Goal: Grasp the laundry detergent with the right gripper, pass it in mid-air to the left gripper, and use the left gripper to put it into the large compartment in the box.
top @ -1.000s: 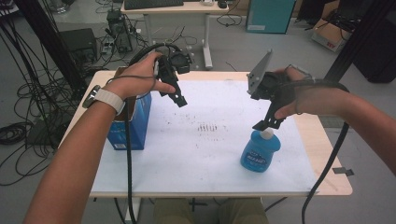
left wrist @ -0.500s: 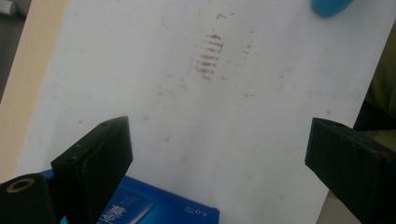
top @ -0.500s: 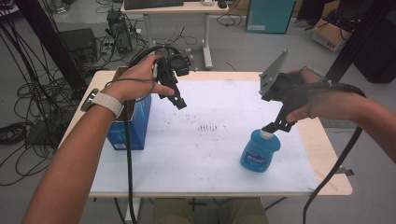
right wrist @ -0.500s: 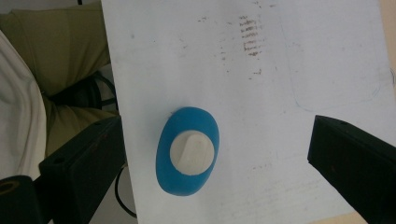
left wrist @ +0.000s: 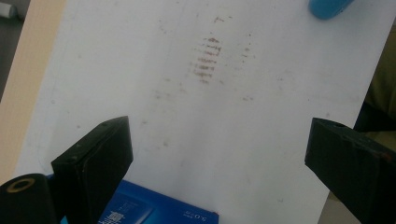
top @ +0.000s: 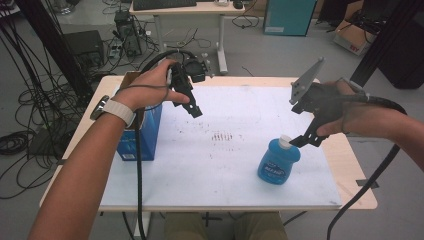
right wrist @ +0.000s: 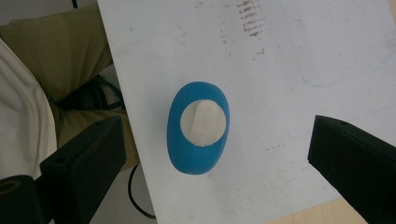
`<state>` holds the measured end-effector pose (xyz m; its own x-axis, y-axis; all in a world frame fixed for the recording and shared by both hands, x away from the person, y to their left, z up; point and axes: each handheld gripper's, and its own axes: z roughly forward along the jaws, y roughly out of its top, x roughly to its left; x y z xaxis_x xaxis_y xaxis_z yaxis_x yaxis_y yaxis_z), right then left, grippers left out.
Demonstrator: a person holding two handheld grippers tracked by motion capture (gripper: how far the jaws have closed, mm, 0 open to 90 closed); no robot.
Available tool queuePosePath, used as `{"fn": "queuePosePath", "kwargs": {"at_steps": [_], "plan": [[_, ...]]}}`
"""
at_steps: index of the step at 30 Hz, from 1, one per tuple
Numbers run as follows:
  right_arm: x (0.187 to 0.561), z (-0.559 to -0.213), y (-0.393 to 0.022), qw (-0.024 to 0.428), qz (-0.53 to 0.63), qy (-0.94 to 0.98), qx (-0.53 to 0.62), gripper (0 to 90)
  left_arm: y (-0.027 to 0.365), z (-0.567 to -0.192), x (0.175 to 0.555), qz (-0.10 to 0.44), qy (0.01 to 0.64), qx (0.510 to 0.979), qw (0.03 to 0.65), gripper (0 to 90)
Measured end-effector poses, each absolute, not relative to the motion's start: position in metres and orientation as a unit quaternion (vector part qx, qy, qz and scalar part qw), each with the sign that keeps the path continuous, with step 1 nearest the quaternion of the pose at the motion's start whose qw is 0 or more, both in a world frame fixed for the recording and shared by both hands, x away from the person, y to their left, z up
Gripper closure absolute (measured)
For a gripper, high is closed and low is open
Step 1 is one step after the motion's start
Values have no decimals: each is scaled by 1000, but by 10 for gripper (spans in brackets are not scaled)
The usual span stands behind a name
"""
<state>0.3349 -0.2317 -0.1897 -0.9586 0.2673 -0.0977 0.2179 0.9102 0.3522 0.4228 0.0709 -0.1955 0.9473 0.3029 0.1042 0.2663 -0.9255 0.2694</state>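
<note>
One blue bottle (top: 279,162) with a white cap is standing upright on the white desk (top: 225,165), near its front-right edge, and the right gripper (top: 306,141) is hovering just above the cap with its fingers (right wrist: 84,158) spread wide and pinching nothing. Farther back, the left gripper (top: 195,111) is hanging over open, bare desk surface, fingers (left wrist: 95,158) likewise spread and empty, beside one blue box (top: 142,135) sitting at the left edge.

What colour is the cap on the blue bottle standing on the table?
White, or off-white. The cap on the blue bottle shows best in the right gripper view.
</note>
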Motion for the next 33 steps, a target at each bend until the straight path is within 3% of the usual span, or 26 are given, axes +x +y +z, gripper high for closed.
{"fn": "queuePosePath", "kwargs": {"at_steps": [33], "plan": [[319, -238, -274, 55, 197, 956, 209, 38, 68, -200, 426, 66, 144, 979, 124, 80]]}}
